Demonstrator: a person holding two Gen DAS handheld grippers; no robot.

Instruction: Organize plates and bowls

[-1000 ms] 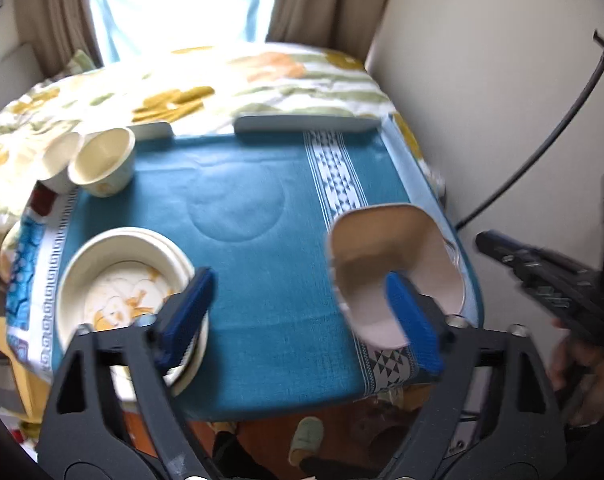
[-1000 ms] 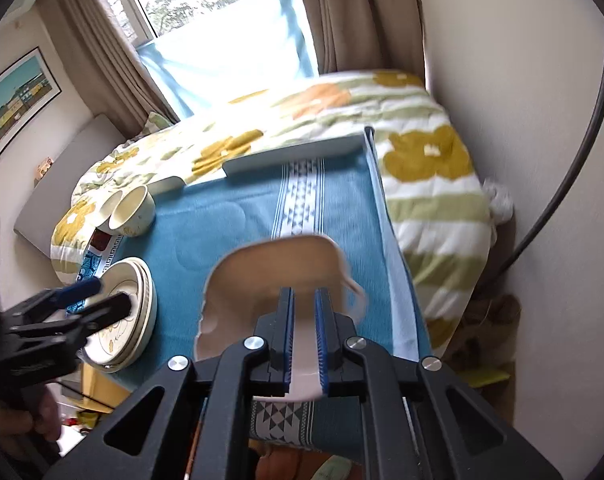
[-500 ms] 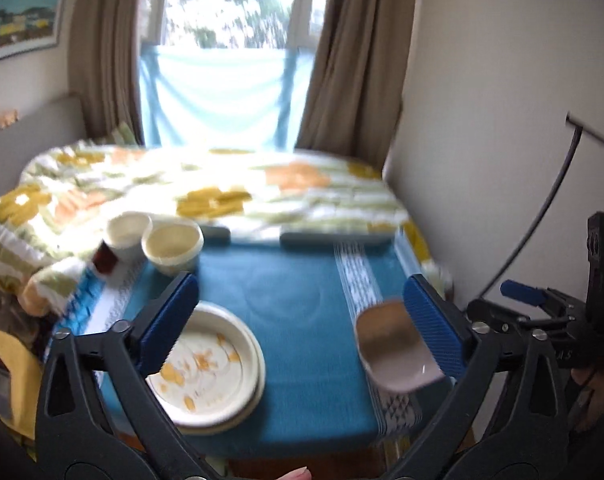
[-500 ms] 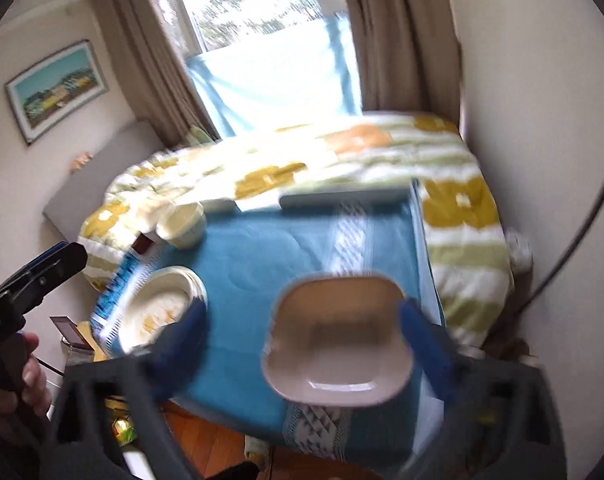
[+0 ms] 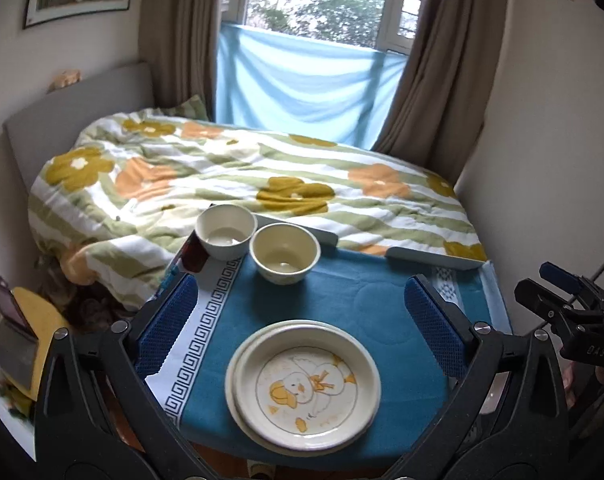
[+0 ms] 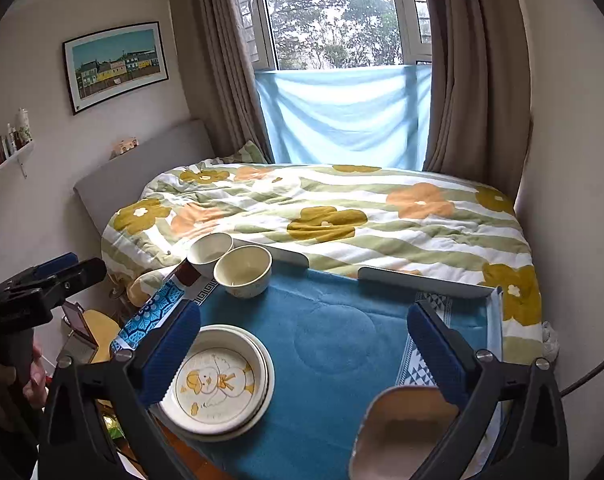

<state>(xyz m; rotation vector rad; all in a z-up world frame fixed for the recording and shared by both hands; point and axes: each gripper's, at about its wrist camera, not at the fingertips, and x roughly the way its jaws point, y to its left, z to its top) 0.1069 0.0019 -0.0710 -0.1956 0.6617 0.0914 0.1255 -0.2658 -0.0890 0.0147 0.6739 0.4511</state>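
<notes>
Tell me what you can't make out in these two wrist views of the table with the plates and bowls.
- Pinkish bowl: right wrist view, its near part cut off by the bottom edge and the right gripper arm.
- How many plates are stacked: rims overlap in both views.
- White bowl: partly behind the cream bowl.

Teal cloth (image 5: 354, 304), cream plate (image 5: 306, 384) with yellow duck print, beige dish (image 6: 402, 432), quilt (image 5: 241, 176) striped green-white with orange flowers

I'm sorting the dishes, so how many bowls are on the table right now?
3: a white round bowl and a cream round bowl side by side at the far left, and a beige squarish bowl at the near right edge.
</notes>
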